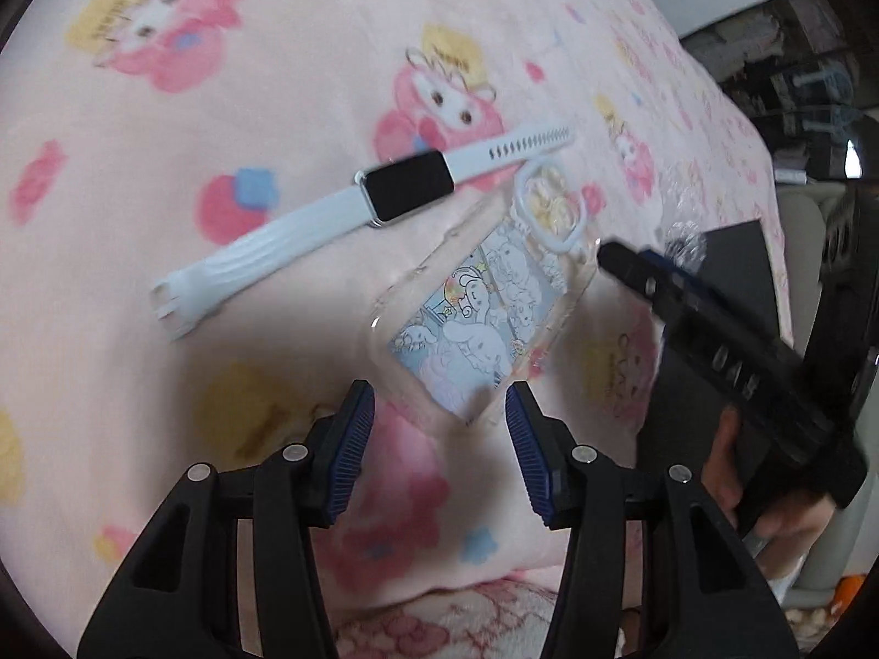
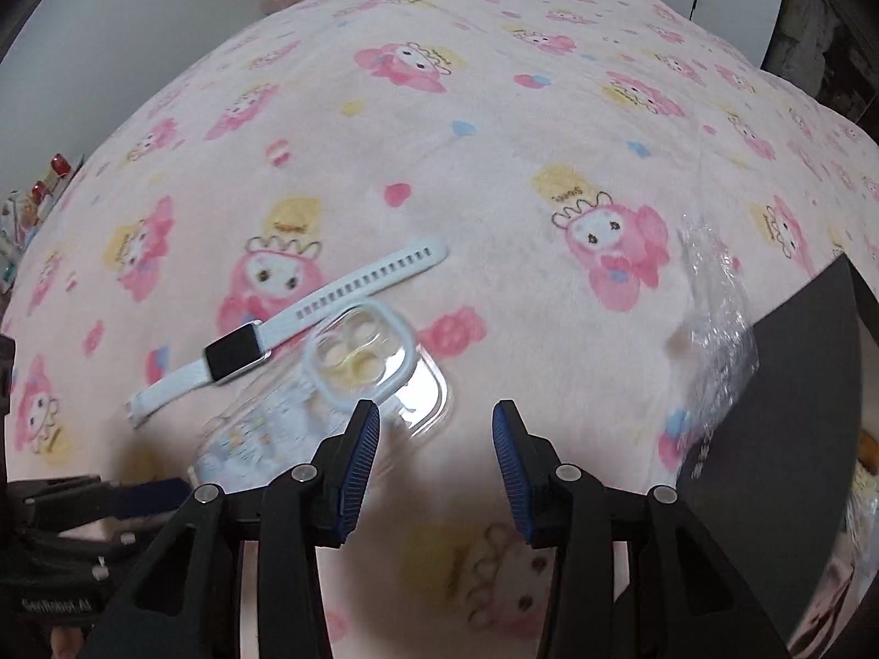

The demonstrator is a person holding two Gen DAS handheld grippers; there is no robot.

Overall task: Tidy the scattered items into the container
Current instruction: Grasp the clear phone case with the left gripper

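While nothing is yet grasped, spread over the pink blanket (image 2: pixel 494 165): black box (image 2: pixel 780 439) at right edge, clear phone case (image 1: pixel 483 329), white smartwatch (image 1: pixel 406 192). Left gripper (image 1: pixel 439 423) parted before case; right gripper (image 2: pixel 437 439) parted, empty. Probably next: pinching the case's near edge. Ample room beyond.

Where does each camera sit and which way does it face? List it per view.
Left wrist: on the left gripper, looking down at the phone case and watch; the right gripper and hand show.
Right wrist: on the right gripper, facing across the blanket; dark box at right.
Shared: watch, case, blanket.
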